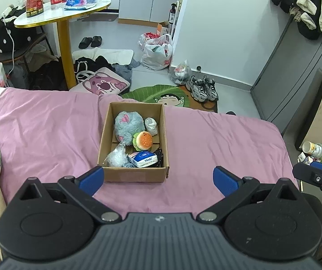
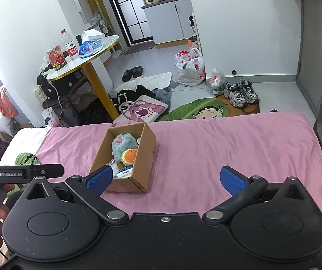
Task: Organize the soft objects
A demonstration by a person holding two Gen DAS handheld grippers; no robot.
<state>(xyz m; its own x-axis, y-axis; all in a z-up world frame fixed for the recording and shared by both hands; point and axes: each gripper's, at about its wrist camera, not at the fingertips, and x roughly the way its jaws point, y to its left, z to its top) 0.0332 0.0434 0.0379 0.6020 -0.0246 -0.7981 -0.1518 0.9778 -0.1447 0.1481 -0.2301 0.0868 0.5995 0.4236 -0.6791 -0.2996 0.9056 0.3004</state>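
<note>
Both grippers, left gripper and right gripper, hover with jaws wide and empty; the cardboard box at 12 o'clock looks fully packed, so sorting seems finished.

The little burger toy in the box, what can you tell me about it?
The burger toy is a small plush: an orange bun with dark seed specks and a green frill like lettuce beneath. It looks soft and fuzzy. It lies tilted in the open cardboard box on the pink sheet, leaning against the grey plush, just above a blue tissue pack. Neither hand-held gripper touches it.
</note>
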